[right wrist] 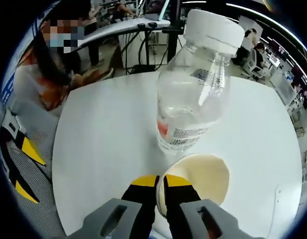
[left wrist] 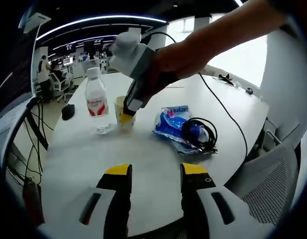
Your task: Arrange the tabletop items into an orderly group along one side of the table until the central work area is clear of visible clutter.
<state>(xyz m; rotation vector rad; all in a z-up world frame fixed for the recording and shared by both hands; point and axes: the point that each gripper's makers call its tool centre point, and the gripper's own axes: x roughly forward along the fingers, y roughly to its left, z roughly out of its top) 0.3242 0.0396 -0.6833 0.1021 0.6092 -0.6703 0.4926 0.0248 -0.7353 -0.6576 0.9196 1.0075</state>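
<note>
- Left gripper point(left wrist: 155, 174): hovering over the near part of the white table point(left wrist: 143, 154), its yellow-tipped jaws standing spread with bare tabletop between them, gripping nothing.
- Right gripper point(right wrist: 160, 185): its jaws are pinching the near rim of the paper cup point(right wrist: 200, 181), one tip outside the wall and one inside. In the left gripper view this same gripper point(left wrist: 127, 110) is reaching down from above, held by a person's hand point(left wrist: 178, 62).
- Paper cup point(left wrist: 124, 112): standing upright on the table, mouth open, just beside the water bottle.
- Water bottle point(left wrist: 96, 99): standing upright with white cap and red-and-white label; in the right gripper view it point(right wrist: 193, 84) is rising directly behind the cup.
- Blue packet point(left wrist: 173, 127): lying flat to the right of the cup, with a coiled black cable point(left wrist: 199, 133) resting on its right side.
- Black mouse point(left wrist: 68, 111): sitting near the far left edge, apart from the bottle.
</note>
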